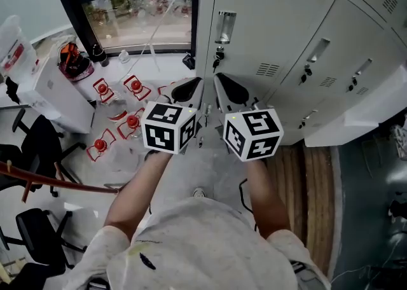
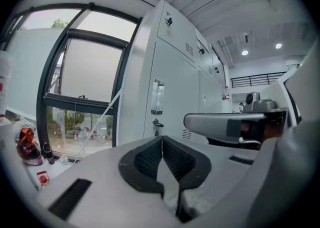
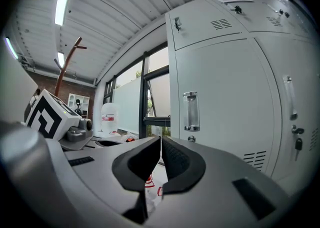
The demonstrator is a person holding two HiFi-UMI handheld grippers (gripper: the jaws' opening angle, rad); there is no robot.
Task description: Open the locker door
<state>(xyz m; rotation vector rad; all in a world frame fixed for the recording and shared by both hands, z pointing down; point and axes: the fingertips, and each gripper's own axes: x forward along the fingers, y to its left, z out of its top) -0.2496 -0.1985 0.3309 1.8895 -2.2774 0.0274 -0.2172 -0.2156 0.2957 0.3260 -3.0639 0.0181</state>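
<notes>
straight ahead of you stands the locker door (image 1: 267,21), closed flush, at the left end of a white locker bank and just beside the dark-framed window (image 1: 137,15). it carries one clear pull handle (image 1: 224,27) with one lock (image 1: 219,53) just beneath it.

you hold two tools, one marker cube on each: the left cube (image 1: 168,128) and the right cube (image 1: 253,133). two black office chairs (image 1: 41,139) stand at your left. several small red-and-white objects (image 1: 102,89) lie on the pale floor (image 1: 184,174) under the window; what they are can't be made out. a strip of wood flooring (image 1: 311,187) runs along your right.

your two bare forearms reach forward side by side, close together. the left tool (image 1: 196,86) and the right tool (image 1: 219,82) both point toward the locker's left edge, roughly level. each tool's pads are pressed together with nothing between them. neither tool touches the door or the handle.
</notes>
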